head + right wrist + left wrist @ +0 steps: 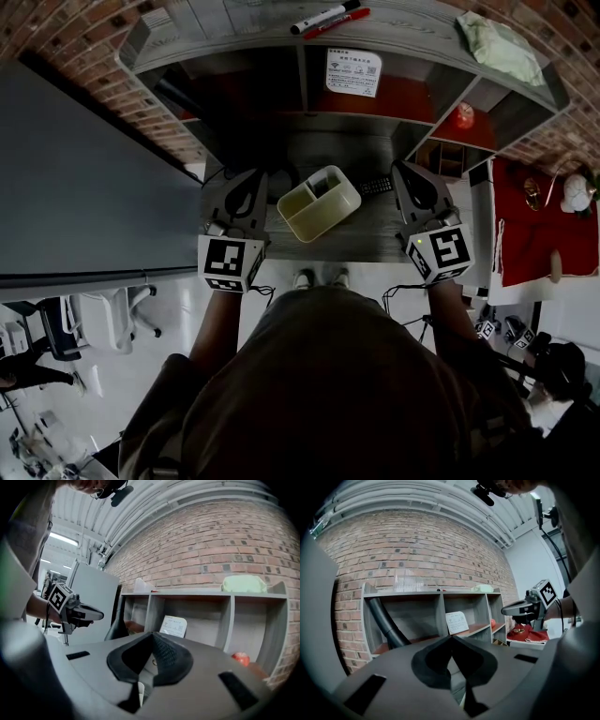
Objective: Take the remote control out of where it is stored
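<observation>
Remote: a dark slab point(375, 185) lying flat on the desk point(366, 246), just right of the box point(328, 217) and outside it, near the tip of the right gripper point(401, 172).
Task state: judged largely done, since the remote is no longer in the box; this is an inference only.
Box: cream, open-topped and set at an angle in the middle of the desk; the open top likely allows a reach from above. The compartments show no contents.
Right gripper: jaws together with nothing between them, pointing at the shelf point(309, 89). It does not hold the remote.
Left gripper point(451, 637): jaws together and empty, left of the box. The two grippers flank the box, probably at rest.
Card point(353, 72): a white sheet leaning in a middle shelf bay, with blue print and a square code. The text is too small to read.
Pens point(328, 18): one black and one red, on the shelf top; no brand is legible.
Marker cubes: black-and-white squares only, no lettering.
Other writing: none readable.
</observation>
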A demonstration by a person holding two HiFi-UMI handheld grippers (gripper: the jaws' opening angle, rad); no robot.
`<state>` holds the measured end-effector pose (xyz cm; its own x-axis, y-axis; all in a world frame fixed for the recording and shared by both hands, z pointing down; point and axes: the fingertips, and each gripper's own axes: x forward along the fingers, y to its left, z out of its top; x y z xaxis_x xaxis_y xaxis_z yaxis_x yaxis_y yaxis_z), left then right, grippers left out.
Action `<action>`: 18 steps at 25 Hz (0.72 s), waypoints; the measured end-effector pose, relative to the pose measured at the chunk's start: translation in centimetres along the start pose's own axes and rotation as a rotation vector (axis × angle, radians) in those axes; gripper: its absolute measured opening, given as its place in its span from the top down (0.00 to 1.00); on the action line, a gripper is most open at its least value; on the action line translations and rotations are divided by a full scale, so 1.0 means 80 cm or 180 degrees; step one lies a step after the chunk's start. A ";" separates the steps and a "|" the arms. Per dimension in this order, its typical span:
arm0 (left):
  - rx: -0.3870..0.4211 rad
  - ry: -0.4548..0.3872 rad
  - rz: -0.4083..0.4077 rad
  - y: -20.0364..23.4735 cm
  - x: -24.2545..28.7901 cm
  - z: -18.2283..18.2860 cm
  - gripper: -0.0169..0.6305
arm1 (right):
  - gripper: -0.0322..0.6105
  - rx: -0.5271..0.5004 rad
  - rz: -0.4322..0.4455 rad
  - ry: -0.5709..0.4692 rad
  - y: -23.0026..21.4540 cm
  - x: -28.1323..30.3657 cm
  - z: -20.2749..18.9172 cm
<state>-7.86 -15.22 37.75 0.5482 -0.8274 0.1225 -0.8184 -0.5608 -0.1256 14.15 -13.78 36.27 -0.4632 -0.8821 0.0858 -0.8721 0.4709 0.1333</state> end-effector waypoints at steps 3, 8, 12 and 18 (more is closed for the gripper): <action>-0.0025 -0.0058 -0.0009 -0.001 -0.005 0.002 0.96 | 0.93 0.0144 0.0050 -0.0016 0.004 -0.007 -0.006; 0.0083 -0.0092 -0.0039 -0.005 -0.011 0.001 0.96 | 0.93 0.0176 0.0076 -0.0167 0.006 -0.017 0.005; -0.0086 -0.0169 -0.0045 -0.005 -0.016 0.005 0.96 | 0.93 0.0139 0.0101 -0.0178 0.011 -0.017 0.013; -0.0065 -0.0015 -0.0054 -0.010 -0.018 -0.011 0.96 | 0.93 0.0122 0.0142 -0.0188 0.019 -0.020 0.018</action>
<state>-8.11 -13.53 38.51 0.5627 -0.8180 0.1198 -0.8123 -0.5739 -0.1034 13.33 -11.64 34.88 -0.5093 -0.8600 0.0322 -0.8552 0.5099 0.0926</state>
